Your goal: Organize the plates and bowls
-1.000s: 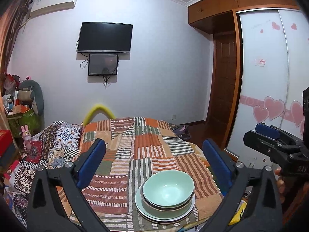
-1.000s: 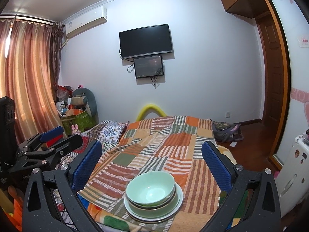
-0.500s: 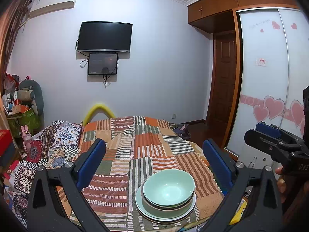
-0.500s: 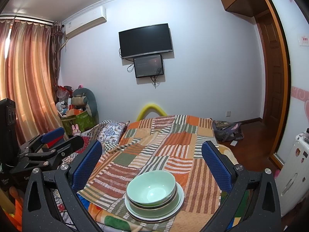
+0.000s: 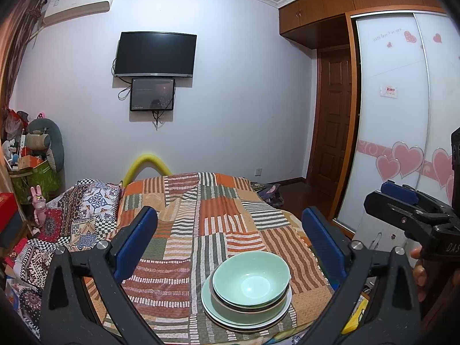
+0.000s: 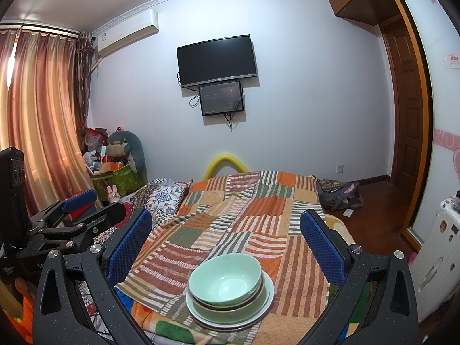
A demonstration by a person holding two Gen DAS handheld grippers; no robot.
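Observation:
A pale green bowl (image 5: 250, 279) sits nested on a stack of green dishes with a wide plate (image 5: 218, 313) at the bottom, near the front edge of a patchwork bedspread (image 5: 207, 224). The stack shows in the right wrist view too, bowl (image 6: 225, 279) above plate (image 6: 267, 293). My left gripper (image 5: 230, 244) is open and empty, raised above and behind the stack. My right gripper (image 6: 227, 244) is open and empty, likewise above the stack. Each gripper shows at the edge of the other's view: the right one (image 5: 402, 210), the left one (image 6: 86, 210).
The bed fills the middle. Patterned pillows (image 5: 86, 201) lie at its left. A green bin with toys (image 6: 118, 175) stands by the curtain (image 6: 43, 120). A bag (image 6: 339, 192) lies on the wooden floor at right, and a white suitcase (image 6: 437, 258) stands near the wardrobe (image 5: 396, 115).
Almost nothing: both views have shifted very slightly. The dishes have not moved and both grippers stay open.

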